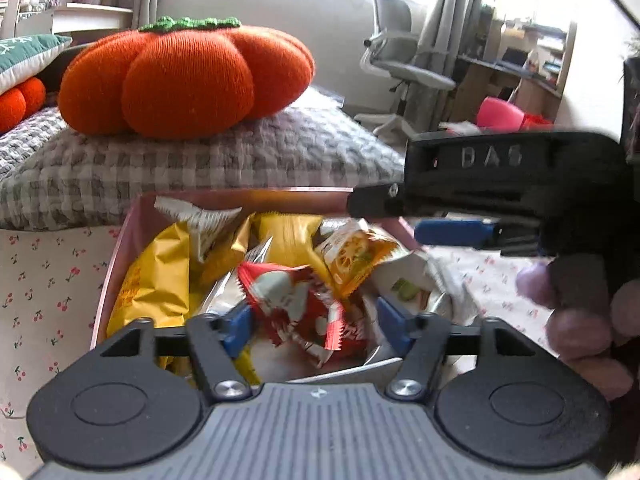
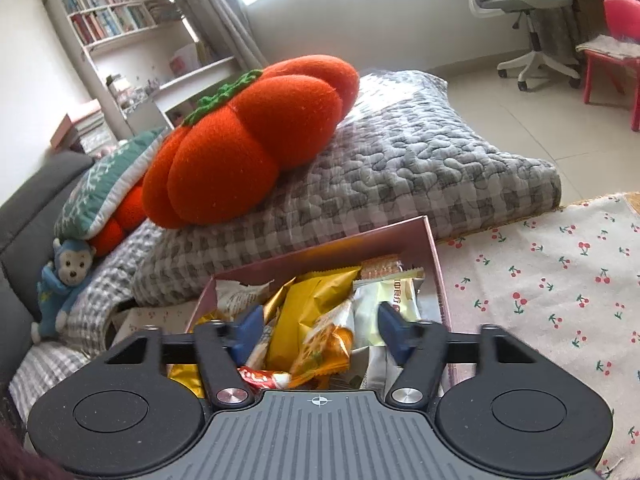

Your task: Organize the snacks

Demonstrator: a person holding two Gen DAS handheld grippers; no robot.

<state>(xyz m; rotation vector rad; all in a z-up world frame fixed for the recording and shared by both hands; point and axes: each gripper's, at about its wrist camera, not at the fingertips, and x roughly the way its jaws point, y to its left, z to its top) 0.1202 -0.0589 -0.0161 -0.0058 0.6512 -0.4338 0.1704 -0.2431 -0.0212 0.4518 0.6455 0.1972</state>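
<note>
Landmark: pink box (image 1: 120,248) on the cherry-print cloth (image 2: 560,280).
Snacks: the red packet (image 1: 296,304) and yellow packet (image 2: 316,308) lie piled inside the box.
Your left gripper (image 1: 314,326): spread wide above the box, holding nothing.
Your right gripper (image 2: 320,328): wide apart, empty, over the box.

Snack packets (image 1: 296,280) in the pink box (image 2: 434,256): glossy crinkled foil and plastic film, yellow, red, orange and silver; box walls look like smooth matt card. Pumpkin cushion (image 1: 188,80): coarse orange knit; quilt (image 2: 420,176) beneath it: puckered matt cloth; cherry-print cover (image 2: 560,280): flat woven cloth. Left gripper (image 1: 314,326) and right gripper (image 2: 320,328): matt black plastic, blue pads, shiny metal screws.
</note>
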